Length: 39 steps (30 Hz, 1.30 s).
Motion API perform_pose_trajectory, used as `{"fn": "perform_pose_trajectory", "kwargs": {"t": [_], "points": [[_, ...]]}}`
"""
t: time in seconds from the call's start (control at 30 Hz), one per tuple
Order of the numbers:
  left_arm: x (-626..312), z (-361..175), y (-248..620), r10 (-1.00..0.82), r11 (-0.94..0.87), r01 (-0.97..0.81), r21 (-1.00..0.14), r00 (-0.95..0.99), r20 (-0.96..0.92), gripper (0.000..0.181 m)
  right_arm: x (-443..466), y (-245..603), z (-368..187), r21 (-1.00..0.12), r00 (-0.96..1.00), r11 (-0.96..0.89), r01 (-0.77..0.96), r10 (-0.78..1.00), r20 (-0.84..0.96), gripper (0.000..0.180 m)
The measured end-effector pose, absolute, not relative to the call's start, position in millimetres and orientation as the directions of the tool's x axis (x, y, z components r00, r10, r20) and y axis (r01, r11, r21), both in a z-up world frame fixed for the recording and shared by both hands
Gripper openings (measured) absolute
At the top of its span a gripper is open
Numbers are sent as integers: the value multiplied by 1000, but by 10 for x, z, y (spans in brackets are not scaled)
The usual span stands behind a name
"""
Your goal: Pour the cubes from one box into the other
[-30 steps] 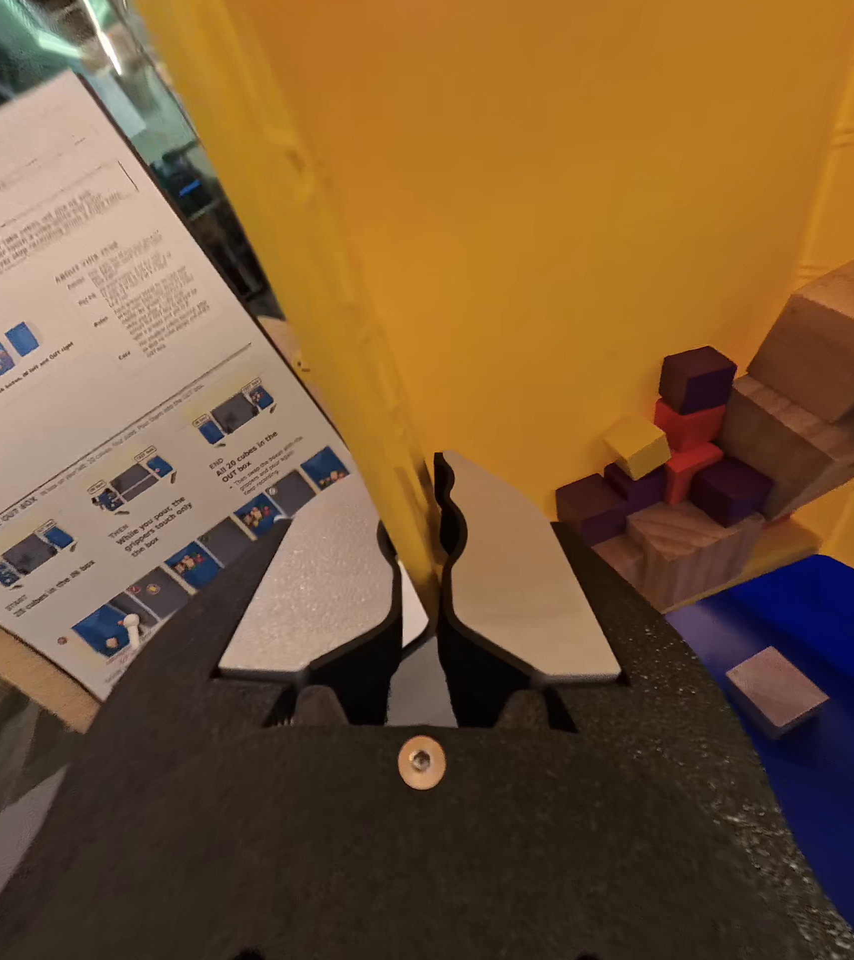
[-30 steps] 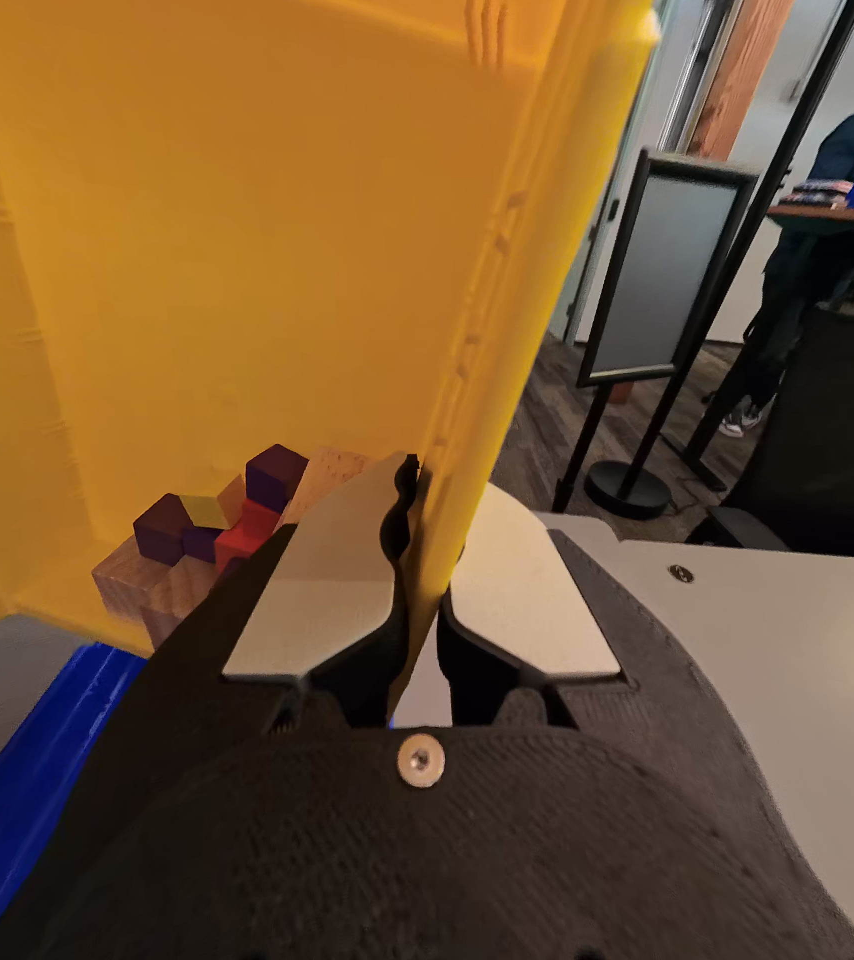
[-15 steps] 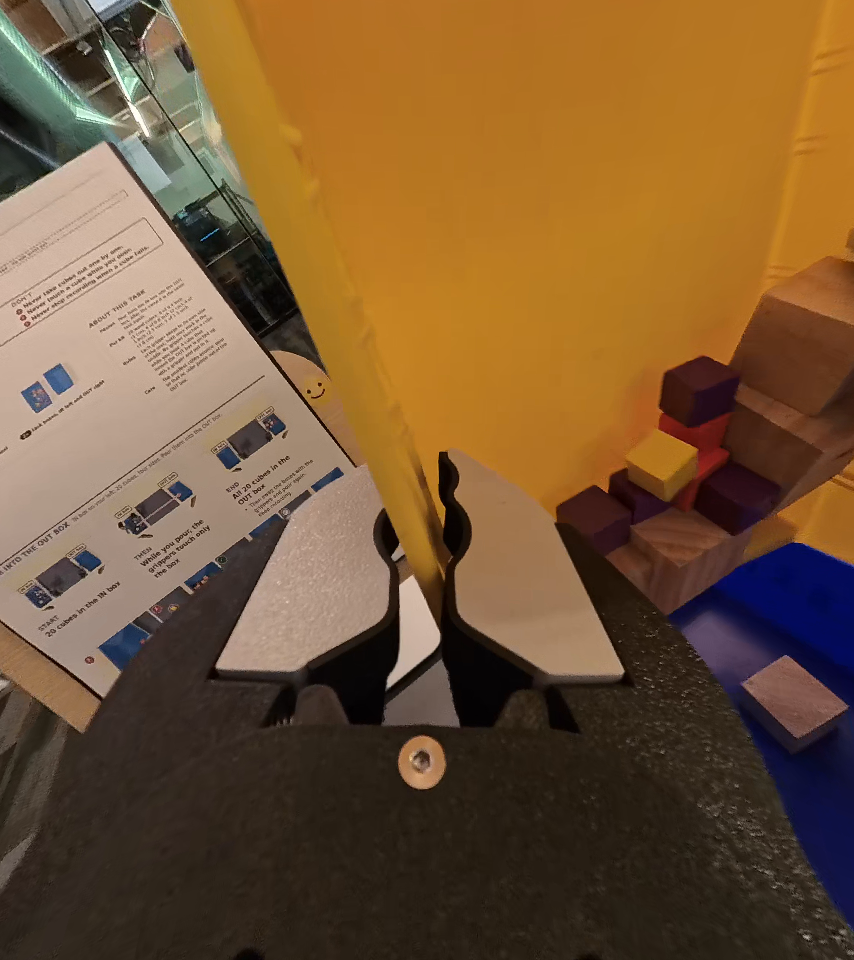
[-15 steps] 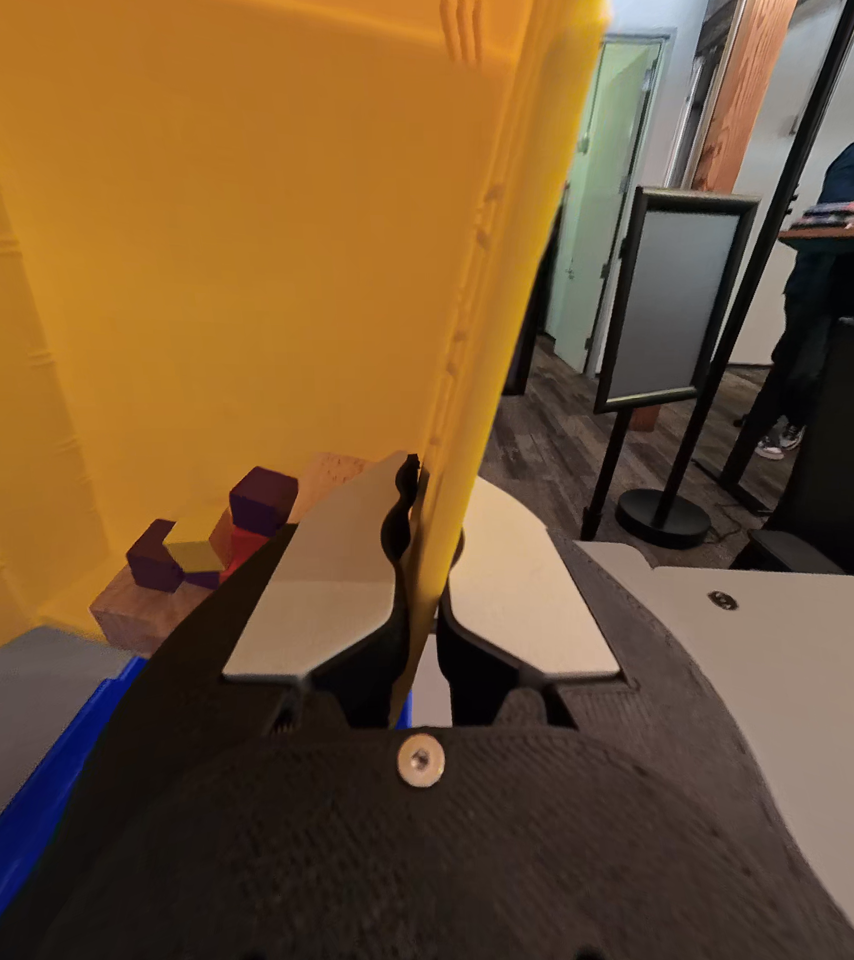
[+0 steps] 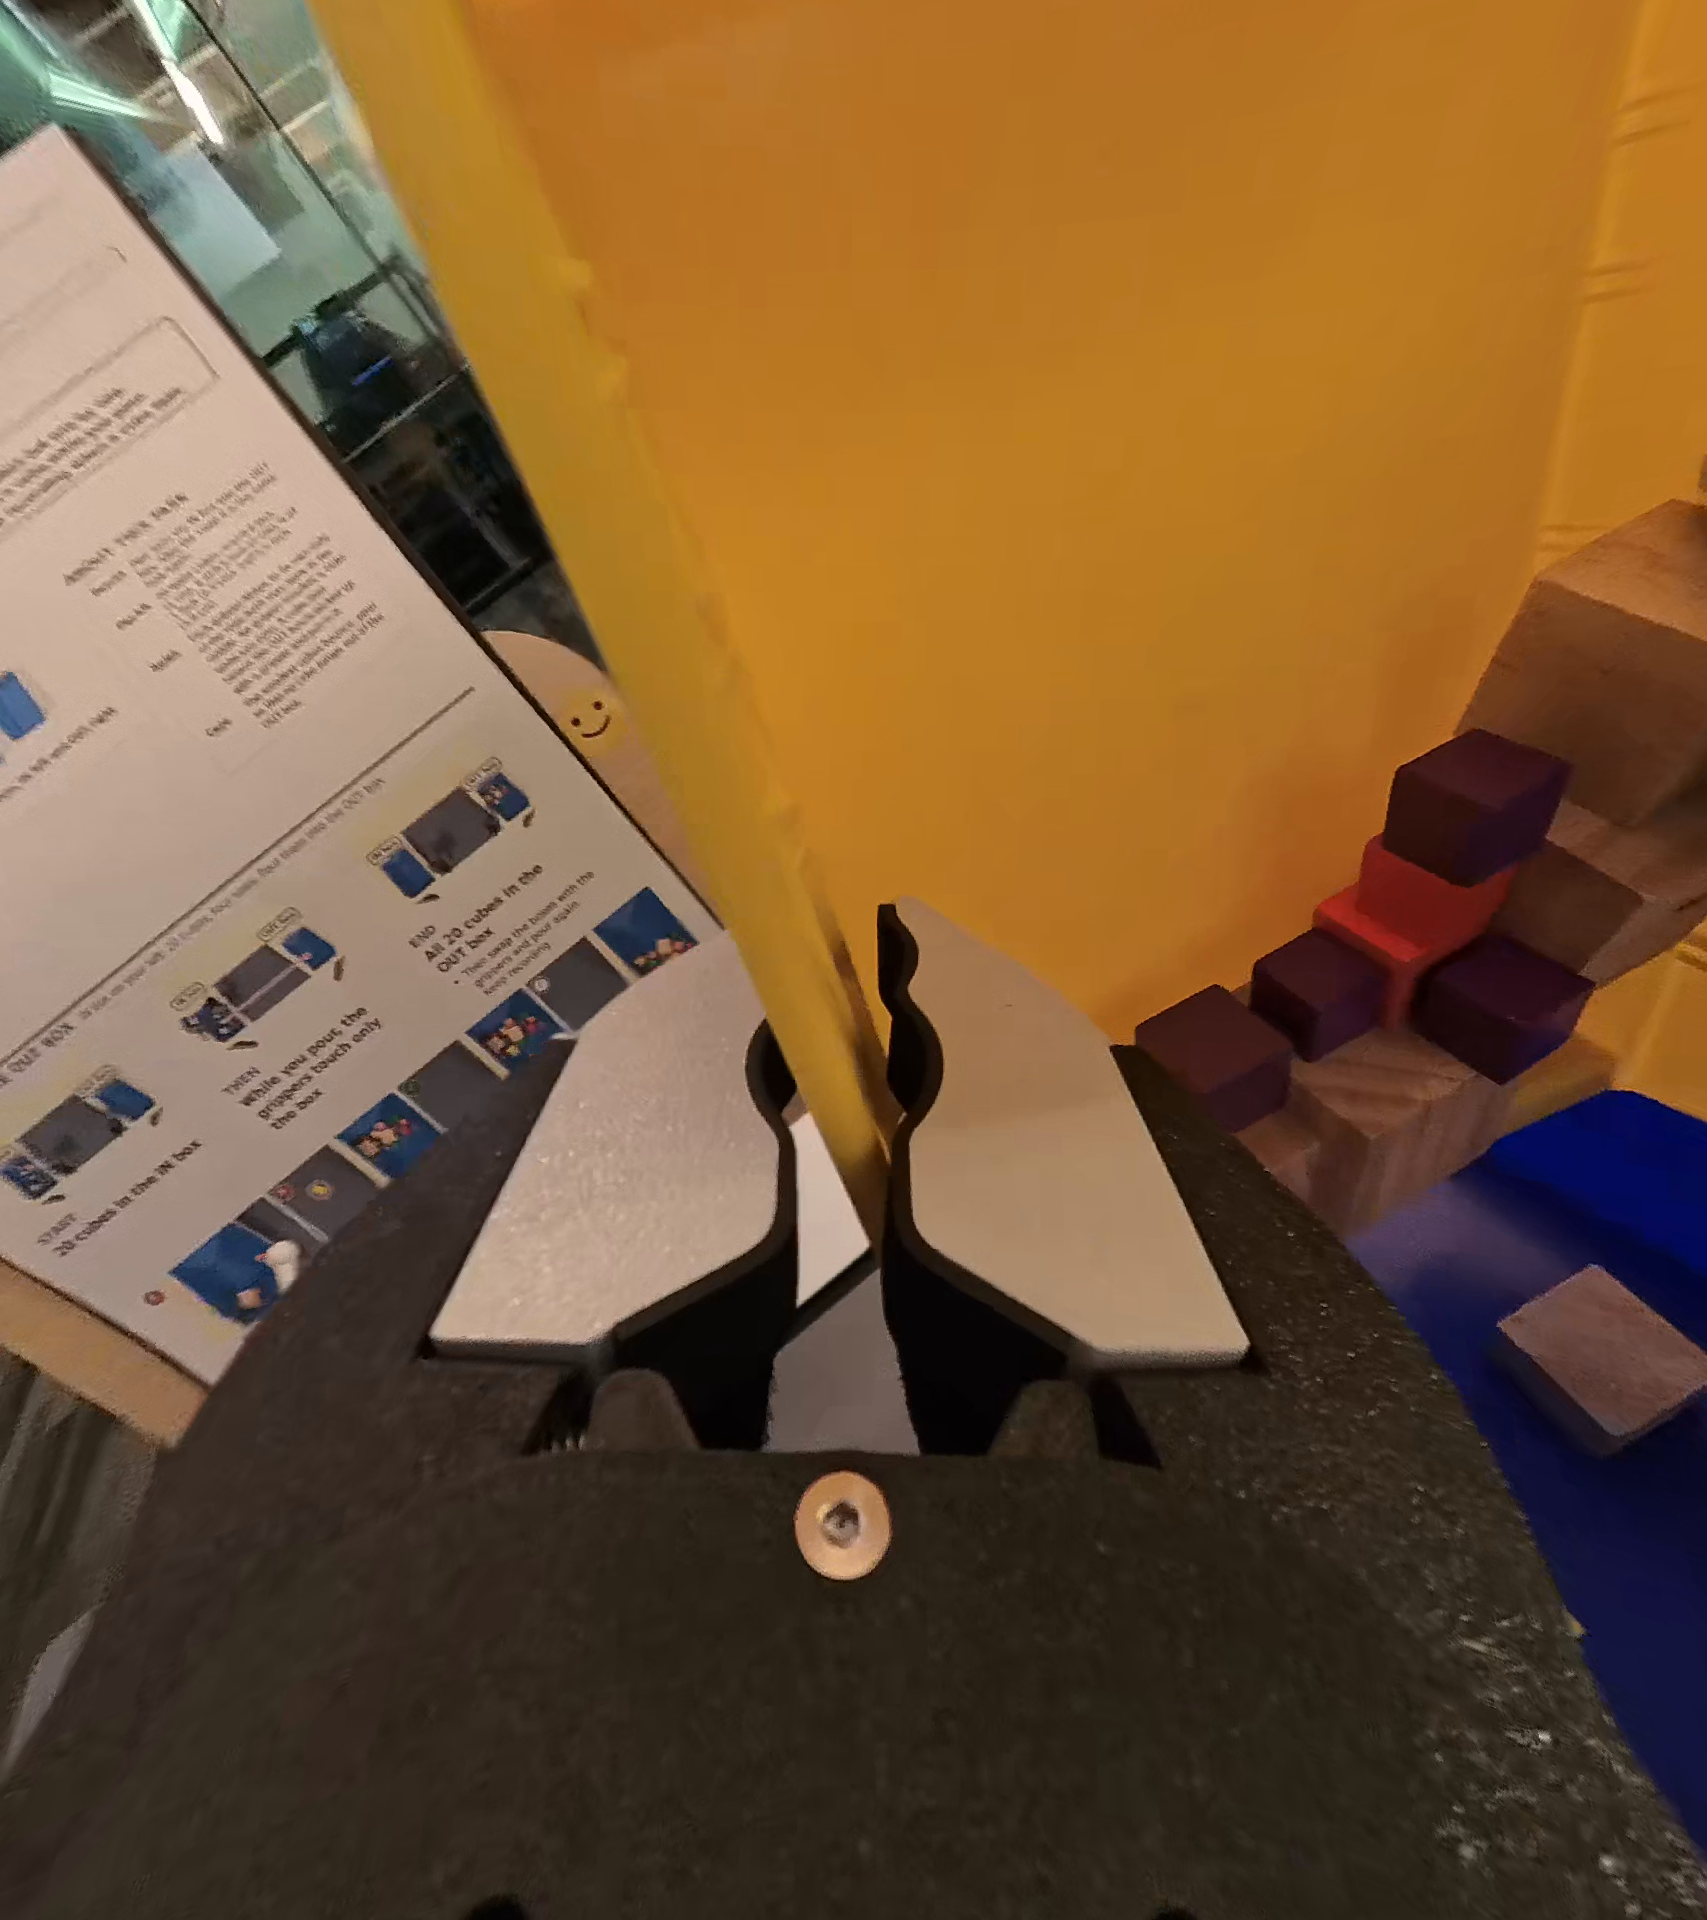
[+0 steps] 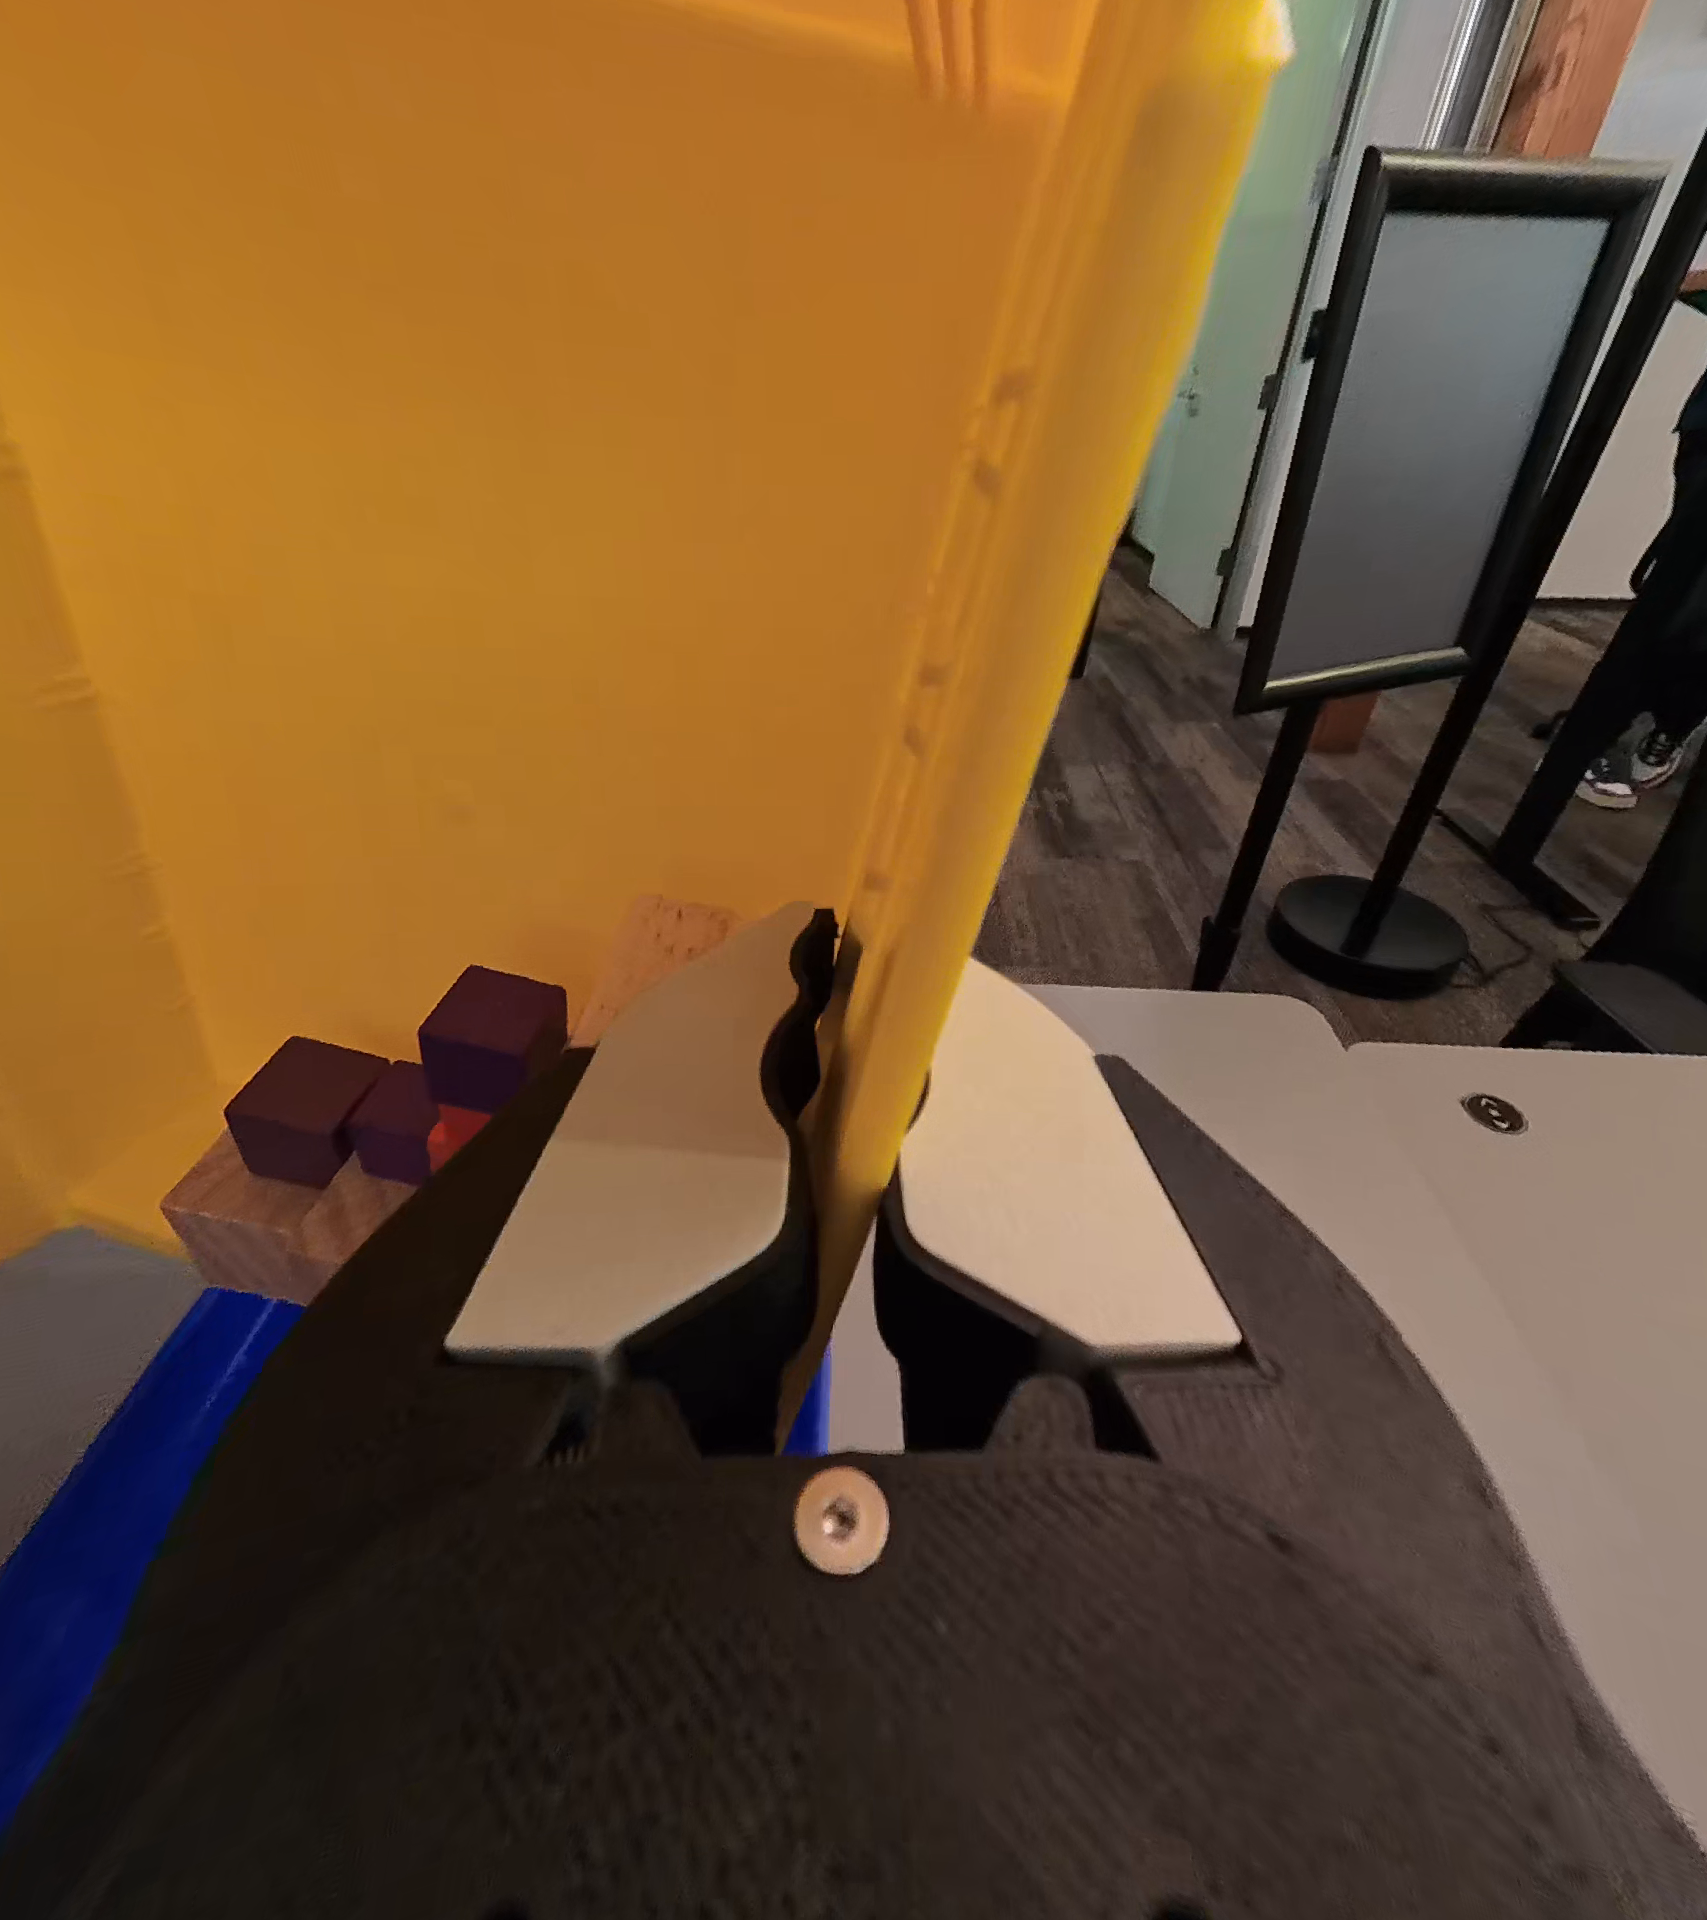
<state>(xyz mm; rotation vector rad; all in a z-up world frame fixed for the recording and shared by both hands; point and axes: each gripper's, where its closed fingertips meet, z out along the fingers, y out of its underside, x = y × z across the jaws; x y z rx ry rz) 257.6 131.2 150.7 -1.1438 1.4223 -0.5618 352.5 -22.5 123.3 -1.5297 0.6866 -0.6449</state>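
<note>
2 grippers hold the yellow box tipped steeply: the left gripper is pinched narrow on one side wall, the right gripper pinched narrow on the opposite wall. just past the left fingers, the blue box lies below the yellow box's low edge, with 1 flat wooden piece already on its floor. farther in, a jam of cubes sits at the lip: purple cubes, a red cube and larger wooden blocks. compared with half a second ago, the small yellow cube is gone from the pile and a blurred yellowish speck shows at the right edge over the blue floor, so it has probably dropped. the rest looks wedged; more tilt or a shake seems needed. beyond stand an instruction sheet and a sign stand.
</note>
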Motion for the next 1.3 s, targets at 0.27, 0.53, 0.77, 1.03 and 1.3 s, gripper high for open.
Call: {"fn": "perform_pose_trajectory", "kwargs": {"t": [0.27, 0.53, 0.77, 1.03, 1.3], "points": [[2589, 1450, 1345, -875, 387, -349, -854, 152, -459, 11, 3520, -209, 1186, -994, 654, -91, -66, -756, 26, 4], [2604, 1445, 1329, -882, 381, -341, -859, 143, -448, 12, 3524, -236, 1201, -993, 646, -95, -63, -763, 32, 3], [2557, 1535, 1316, -871, 404, -305, -862, 161, -465, 11, 3496, -234, 1250, -996, 651, -77, -39, -758, 33, 4], [2552, 1554, 1306, -879, 399, -283, -872, 152, -452, 11, 3466, -267, 1308, -997, 636, -79, -10, -770, 55, 3], [2569, 1647, 1293, -865, 435, -210, -876, 173, -471, 9, 3467, -293, 1383, -997, 625, -17, 72, -778, 58, 4]]}}
